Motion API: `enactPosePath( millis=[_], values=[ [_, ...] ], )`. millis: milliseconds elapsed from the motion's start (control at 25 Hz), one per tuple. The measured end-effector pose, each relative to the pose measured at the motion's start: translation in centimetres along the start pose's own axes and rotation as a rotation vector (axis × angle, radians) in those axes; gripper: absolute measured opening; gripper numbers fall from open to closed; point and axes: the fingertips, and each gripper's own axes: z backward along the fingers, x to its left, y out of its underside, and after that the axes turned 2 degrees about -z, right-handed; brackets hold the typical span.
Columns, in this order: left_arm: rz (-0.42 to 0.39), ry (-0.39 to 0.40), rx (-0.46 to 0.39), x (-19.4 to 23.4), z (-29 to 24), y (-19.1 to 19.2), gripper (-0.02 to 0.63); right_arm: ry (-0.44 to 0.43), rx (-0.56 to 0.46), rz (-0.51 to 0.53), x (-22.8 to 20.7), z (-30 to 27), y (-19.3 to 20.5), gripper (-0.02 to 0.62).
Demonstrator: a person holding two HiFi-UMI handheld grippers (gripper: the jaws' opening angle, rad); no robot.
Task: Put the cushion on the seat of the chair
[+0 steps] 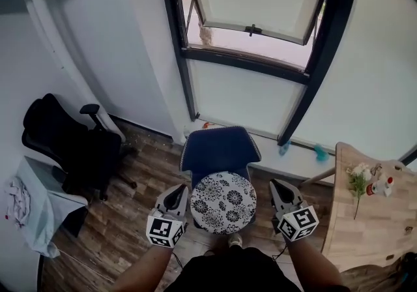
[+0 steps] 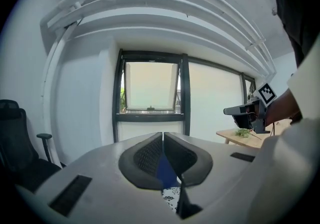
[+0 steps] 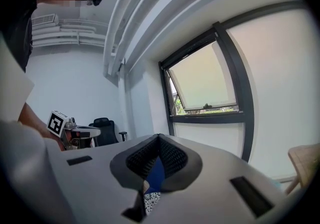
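Cushion on chair seat; left hand-held gripper, right hand-held gripper both closed, empty

The left forearm and the right forearm reach forward from the bottom of the head view, each carrying a pair of tongs. The left tongs and the right tongs point ahead side by side, well apart and about level. On both, the jaws meet at their tips with nothing clamped between them.

Head view looks down; gripper views share the window.
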Motion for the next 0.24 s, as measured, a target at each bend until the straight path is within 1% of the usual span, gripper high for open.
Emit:
enactPosePath(
  millis=[120, 240],
  values=[
    [0.014, -0.01, -0.019, -0.06, -0.01, -0.5, 0.012, 0.002, -0.003, 0.009, -0.19, -0.11, -0.36, 0.023],
    [0.011, -0.005, -0.021, -0.55, -0.07, -0.62, 0.012, 0.007, -0.01, 0.01, -0.42, -0.16, -0.68, 0.023]
  ],
)
